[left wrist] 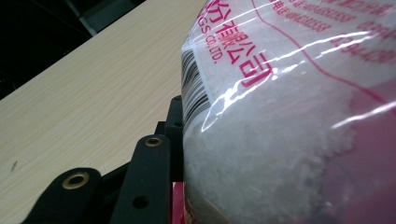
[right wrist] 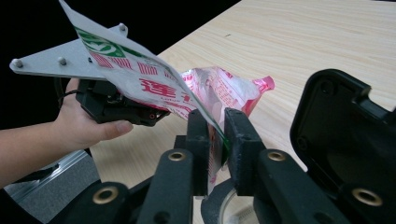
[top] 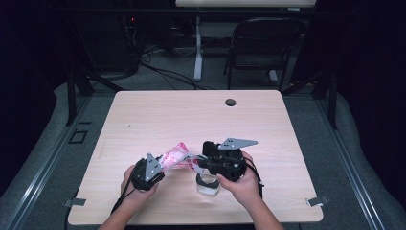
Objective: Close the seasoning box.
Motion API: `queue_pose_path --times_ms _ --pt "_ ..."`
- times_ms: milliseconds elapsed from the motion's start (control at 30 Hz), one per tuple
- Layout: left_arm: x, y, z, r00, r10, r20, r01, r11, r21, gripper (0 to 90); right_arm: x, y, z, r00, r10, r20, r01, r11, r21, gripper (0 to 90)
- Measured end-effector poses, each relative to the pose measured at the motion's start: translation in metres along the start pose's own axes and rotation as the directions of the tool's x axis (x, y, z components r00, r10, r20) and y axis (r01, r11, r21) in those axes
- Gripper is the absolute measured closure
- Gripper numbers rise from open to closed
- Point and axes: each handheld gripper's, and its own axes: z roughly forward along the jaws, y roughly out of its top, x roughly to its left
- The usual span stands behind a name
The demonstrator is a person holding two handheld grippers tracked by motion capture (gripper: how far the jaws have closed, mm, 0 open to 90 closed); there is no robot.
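Note:
A clear plastic bag (top: pixel 174 155) with pink print and white granules hangs tilted above the table between my two grippers. My left gripper (top: pixel 163 165) is shut on the bag's full lower part; in the left gripper view the bag (left wrist: pixel 289 116) presses against the one jaw that shows. My right gripper (right wrist: pixel 215 126) pinches the bag's flat printed edge (right wrist: pixel 140 77) between its pads, and in the high view it (top: pixel 195 163) sits at the bag's right end. A small white cup (top: pixel 208 187) stands on the table right under the right gripper.
The light wooden table (top: pixel 191 115) has a round cable hole (top: pixel 230 102) near its far edge. A dark folding chair (top: pixel 263 43) and a desk leg stand beyond the table. The person's hands are close to the near edge.

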Motion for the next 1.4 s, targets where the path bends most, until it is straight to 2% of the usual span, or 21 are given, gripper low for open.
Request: queue_pose_path --times_ms 200,467,700,867,1133,1300,1400 --pt "-0.002 0.003 0.001 0.9998 0.015 -0.012 -0.015 0.9999 0.001 69.4 0.000 -0.003 -0.001 0.9999 -0.001 0.015 0.002 1.0000 -0.003 88.4" --pt "-0.004 0.006 0.001 0.9987 0.033 -0.039 -0.033 0.9995 0.001 69.5 0.001 -0.007 -0.002 0.9984 -0.045 0.034 0.045 0.9990 0.008 89.5" --pt "-0.005 0.008 0.000 0.9960 0.062 -0.064 -0.062 0.9981 0.006 69.5 -0.001 -0.009 -0.003 0.9991 -0.031 0.028 0.031 0.9995 0.005 89.5" --pt "-0.006 0.009 -0.001 0.9928 0.088 -0.082 -0.087 0.9962 0.009 69.5 -0.002 -0.011 -0.003 0.9995 -0.022 0.024 0.022 0.9997 0.008 89.4" --pt "-0.010 0.014 -0.002 0.9840 0.139 -0.112 -0.138 0.9903 0.014 69.5 -0.005 -0.015 -0.006 0.9996 0.000 0.030 0.000 1.0000 0.009 89.5" --pt "-0.013 0.016 -0.001 0.9758 0.173 -0.133 -0.172 0.9849 0.019 69.6 -0.007 -0.019 -0.008 0.9992 0.006 0.038 -0.007 0.9999 0.010 89.5" --pt "-0.013 0.017 -0.001 0.9743 0.179 -0.137 -0.178 0.9839 0.020 69.6 -0.007 -0.020 -0.008 0.9991 0.011 0.041 -0.011 0.9999 0.010 89.5"
